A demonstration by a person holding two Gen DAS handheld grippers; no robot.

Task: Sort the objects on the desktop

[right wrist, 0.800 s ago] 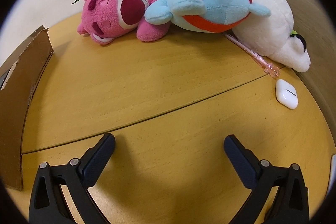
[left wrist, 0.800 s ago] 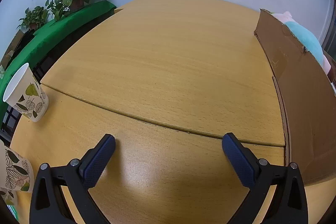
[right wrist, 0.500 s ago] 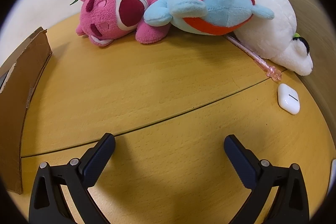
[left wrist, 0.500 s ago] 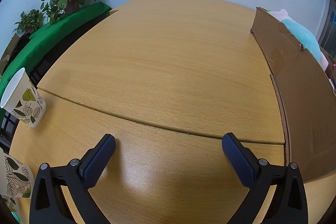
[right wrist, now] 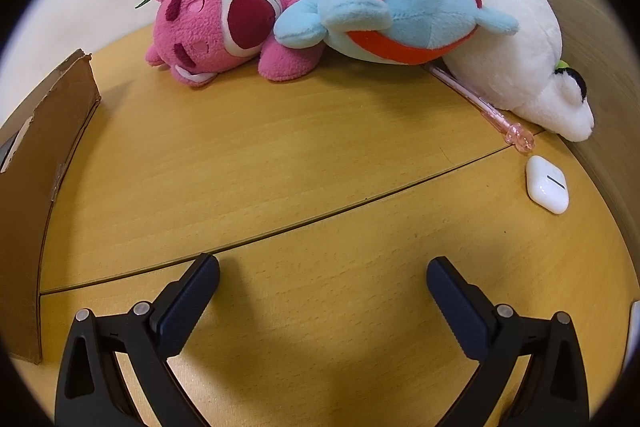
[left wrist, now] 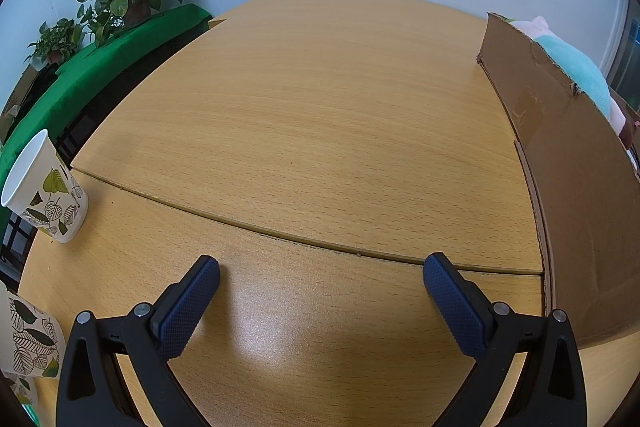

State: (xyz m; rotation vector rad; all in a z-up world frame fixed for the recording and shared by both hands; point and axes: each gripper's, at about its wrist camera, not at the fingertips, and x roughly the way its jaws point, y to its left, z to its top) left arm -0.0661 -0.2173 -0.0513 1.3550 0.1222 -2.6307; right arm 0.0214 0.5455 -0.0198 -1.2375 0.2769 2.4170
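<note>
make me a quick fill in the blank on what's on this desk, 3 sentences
1. The plush lying beside the pink bear is light ____ with a red band.
2. The white earbud case lies on the desk near the tip of a ____ pen.
3. The paper cup is printed with ____.

Missing words: blue; pink; leaves

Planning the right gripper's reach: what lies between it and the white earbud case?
Only bare tabletop, seen in the right wrist view, separates the right gripper from the earbud case.

Both the left gripper [left wrist: 320, 277] and right gripper [right wrist: 322, 279] have black frames, silver screws and seemingly dimpled dark-blue pads [left wrist: 188, 311].
</note>
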